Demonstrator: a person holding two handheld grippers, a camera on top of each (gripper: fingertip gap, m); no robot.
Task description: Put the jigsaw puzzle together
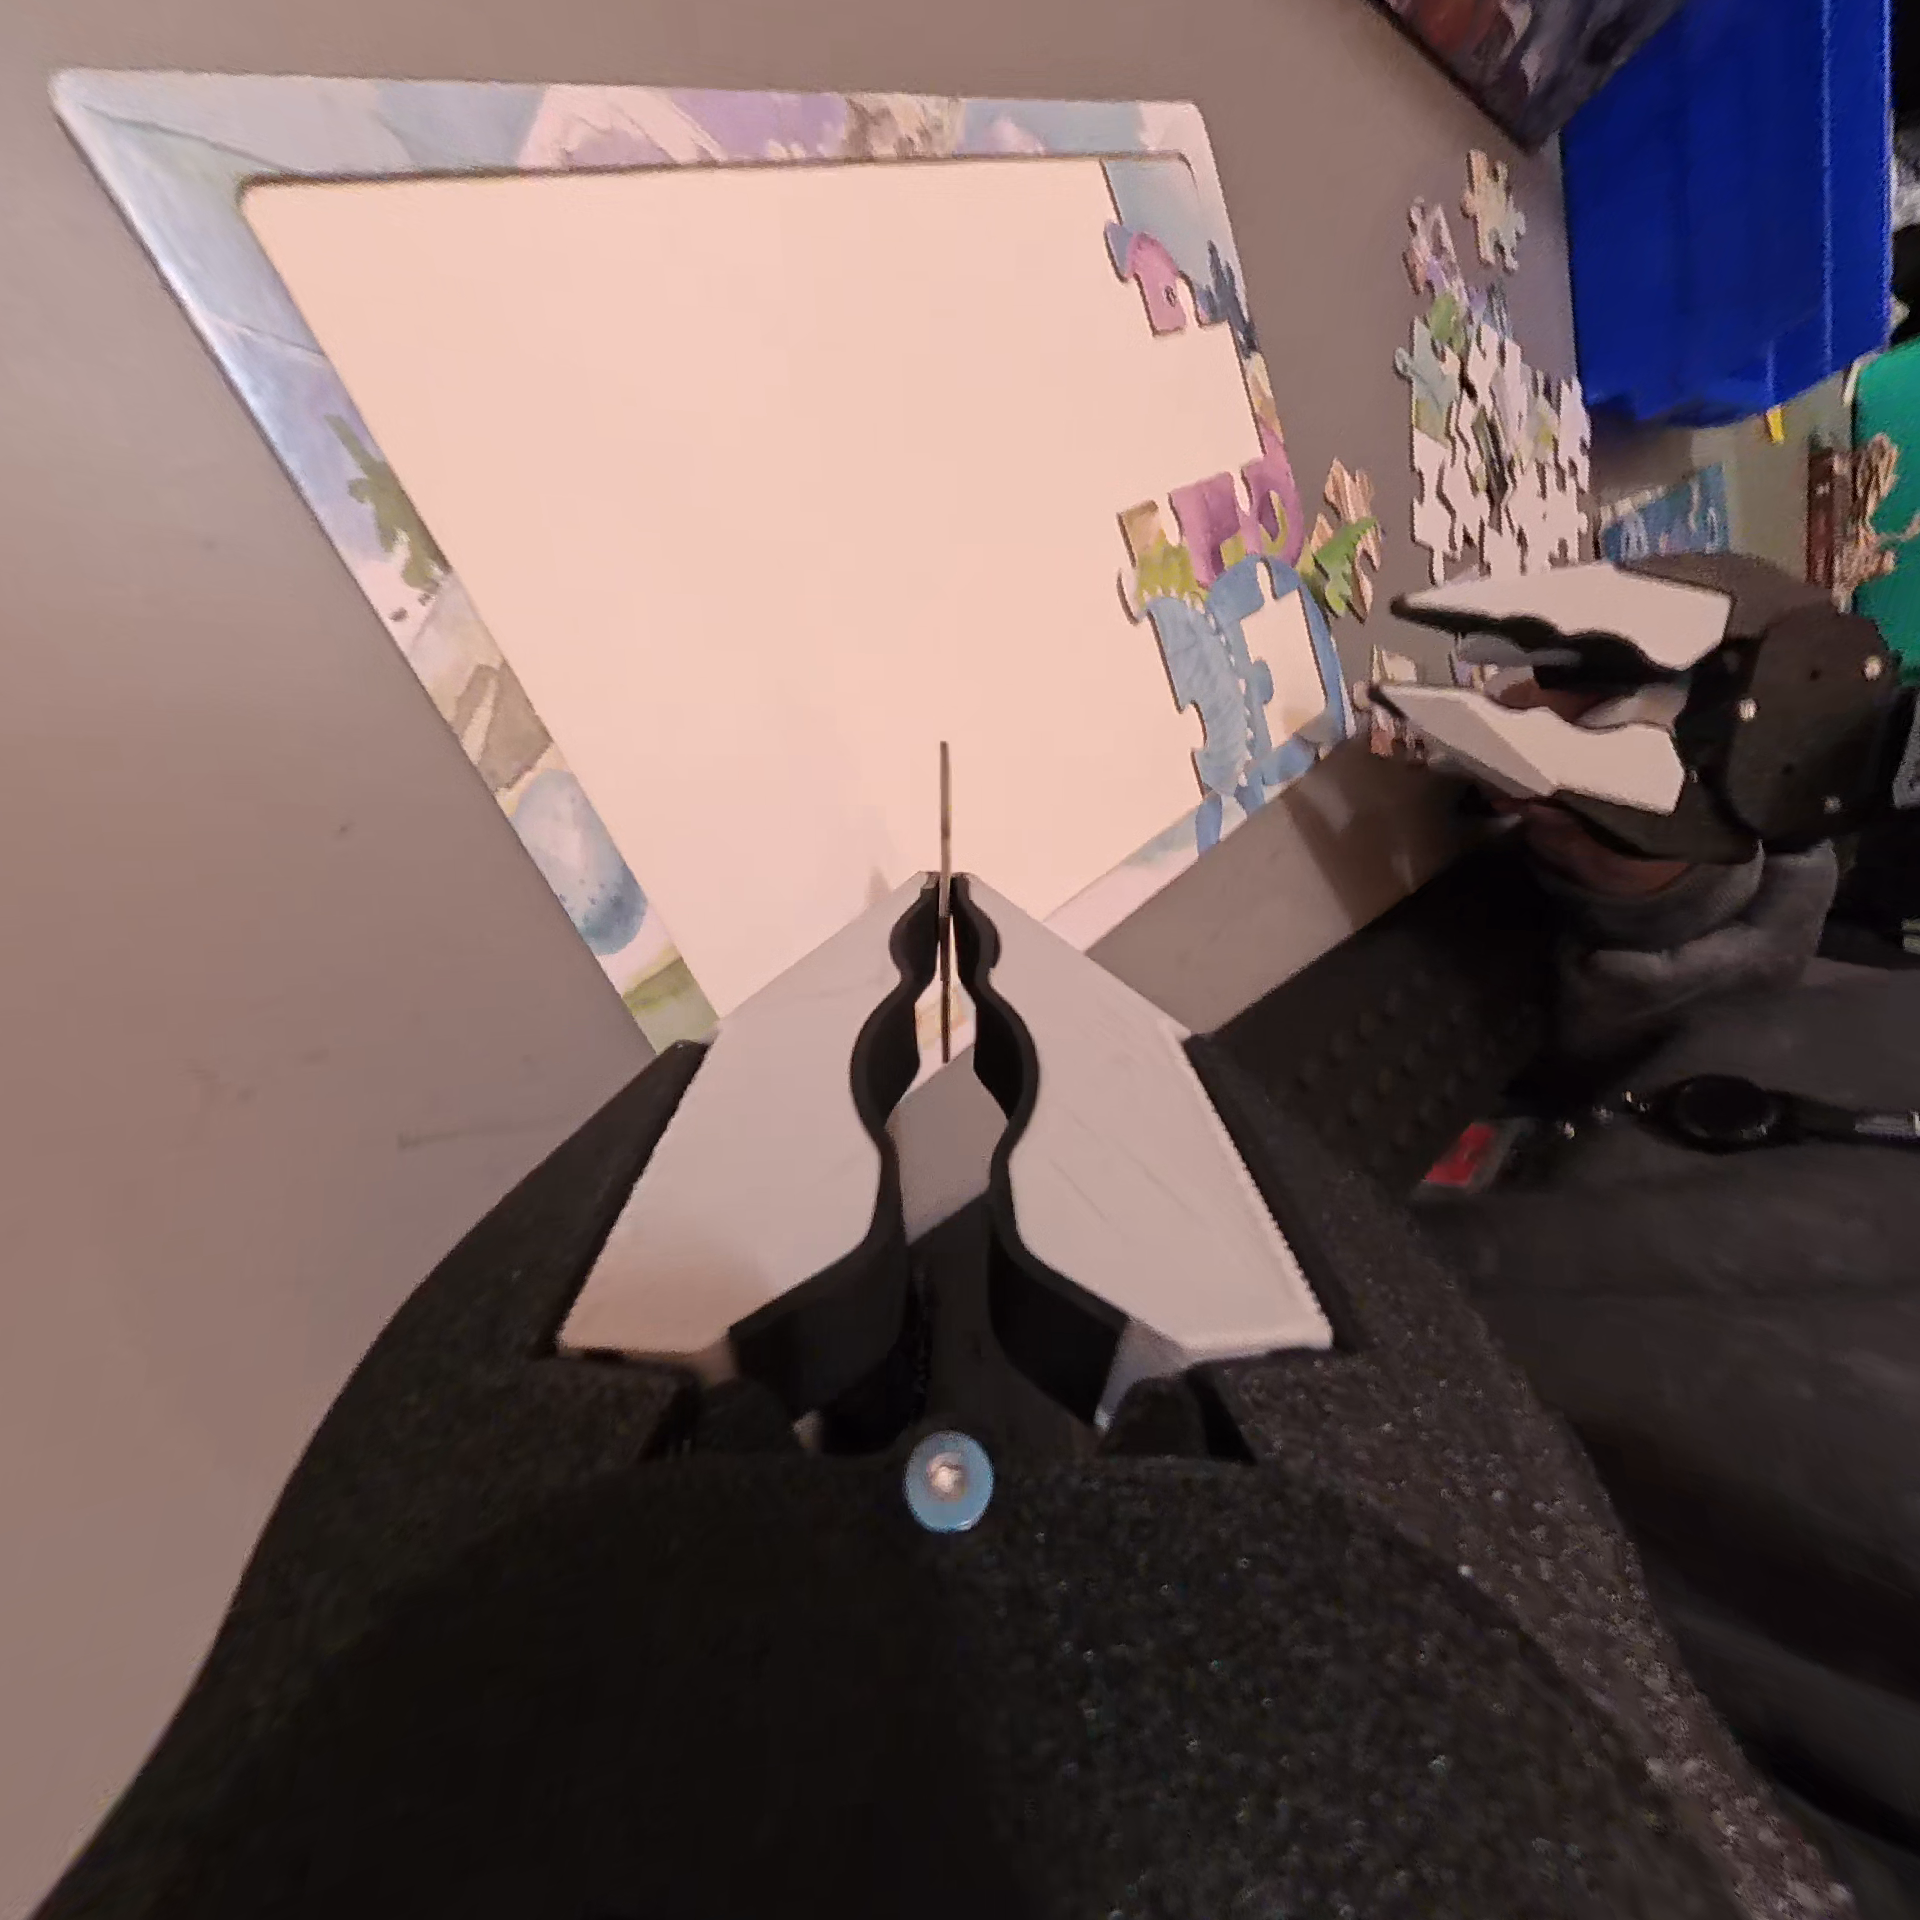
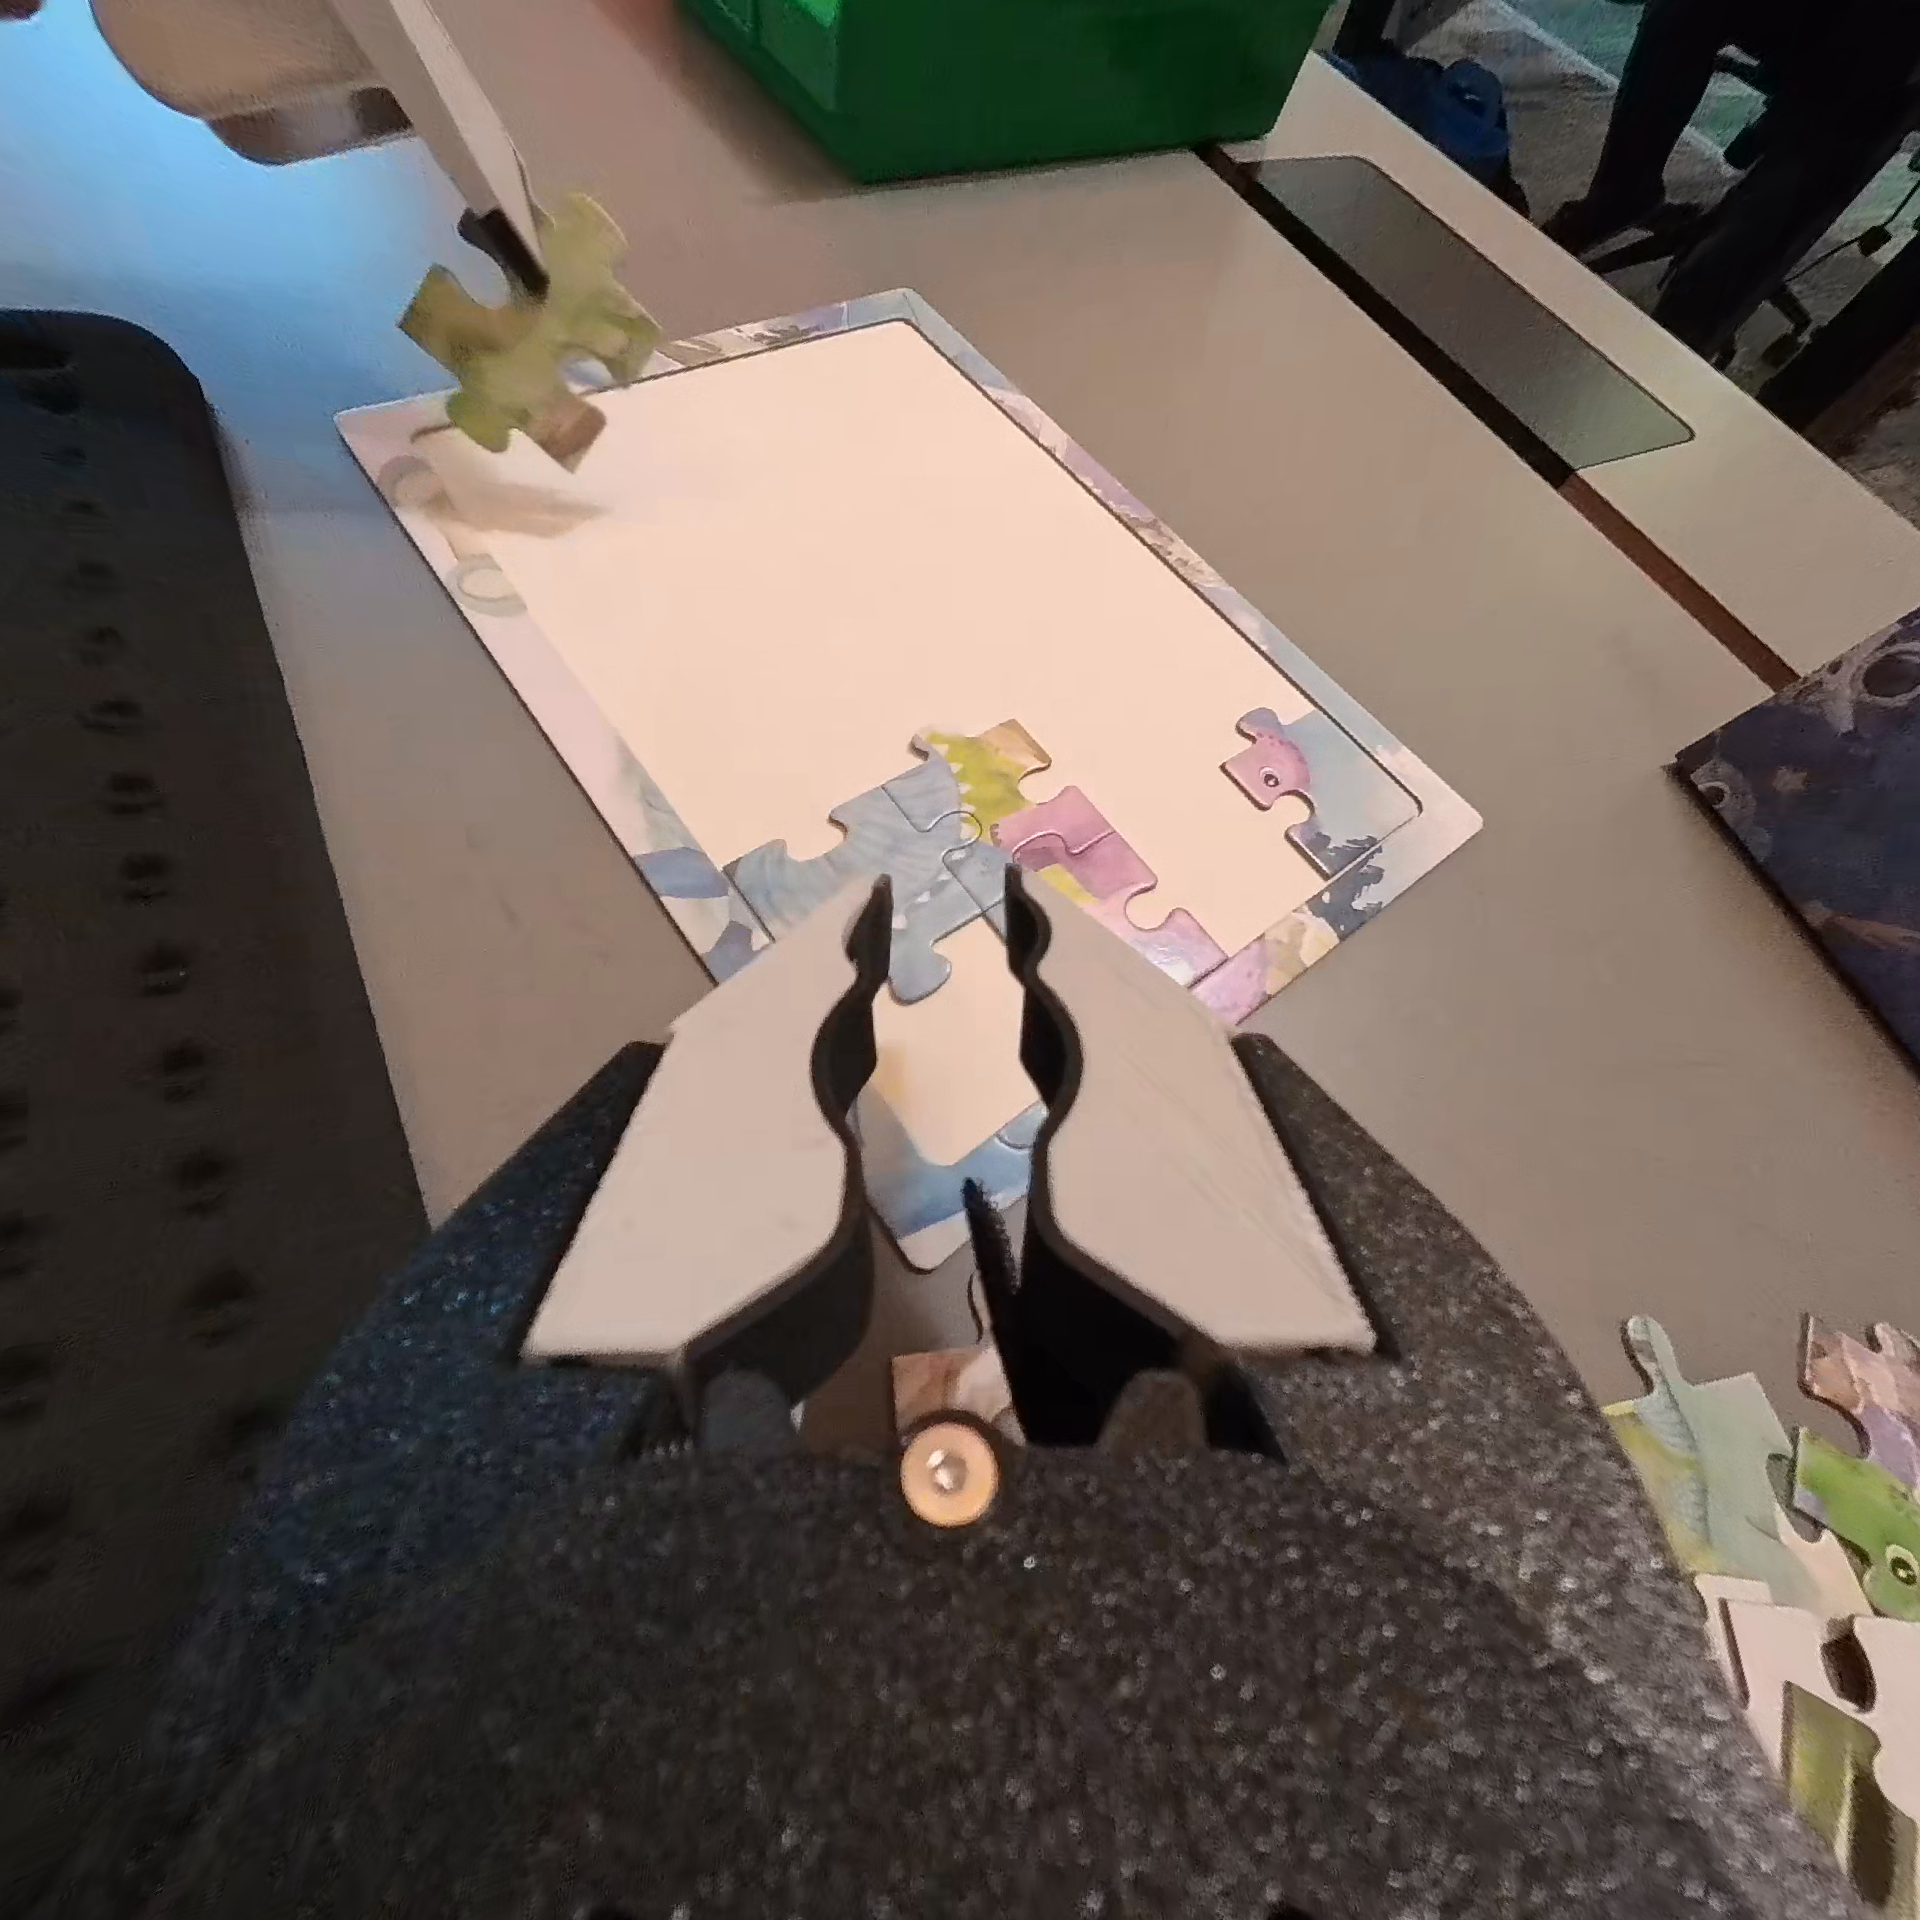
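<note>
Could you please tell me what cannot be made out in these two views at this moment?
- Held puzzle piece: left wrist view shows it edge-on, picture unseen; right wrist view blurs it.
- Loose pieces: cut off by the right wrist view's edge.
- Puzzle tray near corner: hidden behind the right gripper.

no writing, number, brand or sign can be read in either view. the puzzle tray [image 2: 1444, 821] and the puzzle pieces [image 2: 1049, 831] bear only painted pictures. the dark board [image 2: 1829, 790] at the right of the bench carries artwork alone. a small red and black item [image 1: 1470, 1158] is too blurred to tell whether it bears any print.
</note>
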